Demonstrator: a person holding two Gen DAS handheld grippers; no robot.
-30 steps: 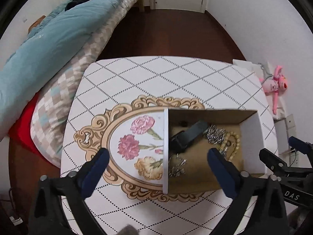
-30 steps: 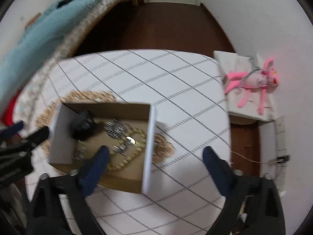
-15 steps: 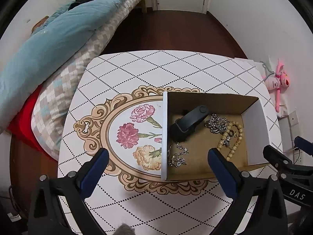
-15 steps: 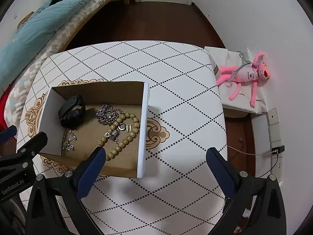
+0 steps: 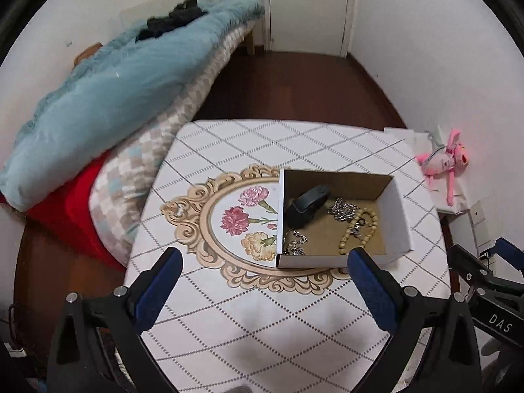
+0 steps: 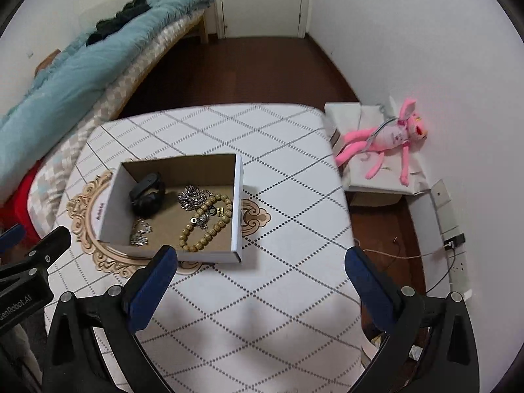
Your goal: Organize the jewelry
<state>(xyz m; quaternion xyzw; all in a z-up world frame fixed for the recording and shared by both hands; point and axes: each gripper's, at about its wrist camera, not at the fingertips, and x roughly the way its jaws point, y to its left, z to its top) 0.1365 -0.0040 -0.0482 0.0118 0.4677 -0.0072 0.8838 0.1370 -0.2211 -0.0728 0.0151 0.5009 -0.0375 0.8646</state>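
A white cardboard box [image 5: 401,216] [image 6: 237,196] with a brown inside stands on the table. In it lie a black band [image 5: 306,204] [image 6: 147,193], a silver chain [image 5: 340,211] [image 6: 193,196], a wooden bead bracelet [image 5: 358,229] [image 6: 206,226] and a thin silver necklace [image 5: 294,242] [image 6: 140,232]. My left gripper [image 5: 262,262] is open and empty, held above the table in front of the box. My right gripper [image 6: 260,262] is open and empty, in front of the box's right corner.
The table [image 5: 249,314] [image 6: 288,170] has a white diamond-pattern cloth with a floral medallion. A bed with a blue duvet [image 5: 108,91] lies to the left. A pink plush toy [image 6: 389,137] lies on a low white box right of the table. Cables run along the right wall.
Both grippers have drawn back and up from the box, so it sits farther off in both views. The box and jewelry have not moved.
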